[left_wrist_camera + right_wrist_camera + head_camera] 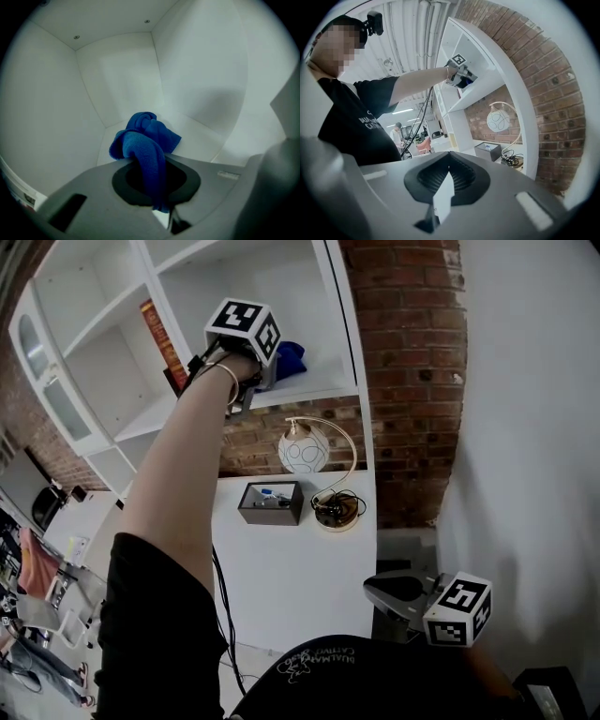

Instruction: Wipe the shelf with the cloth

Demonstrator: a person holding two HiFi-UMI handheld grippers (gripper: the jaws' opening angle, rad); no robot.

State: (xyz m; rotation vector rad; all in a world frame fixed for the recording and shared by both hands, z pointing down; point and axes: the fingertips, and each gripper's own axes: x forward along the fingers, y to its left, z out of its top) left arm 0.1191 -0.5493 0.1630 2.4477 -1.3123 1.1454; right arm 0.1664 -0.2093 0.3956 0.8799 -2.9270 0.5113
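A crumpled blue cloth (290, 356) lies on the board of a white shelf (314, 390), in the right-hand compartment. My left gripper (255, 381) reaches into that compartment at arm's length. In the left gripper view the left gripper (155, 185) is shut on a fold of the cloth (146, 138), and the rest of the cloth bunches on the shelf floor (206, 133) near the back corner. My right gripper (401, 591) hangs low at the right, away from the shelf. Its jaws (448, 174) are shut with nothing in them.
Below the shelf stands a white desk (281, 582) with a globe lamp (304, 452), a dark box (271, 503) and a coil of cables (337, 512). An orange book (159, 338) leans in the neighbouring compartment. A brick wall (403, 352) runs along the shelf's right side.
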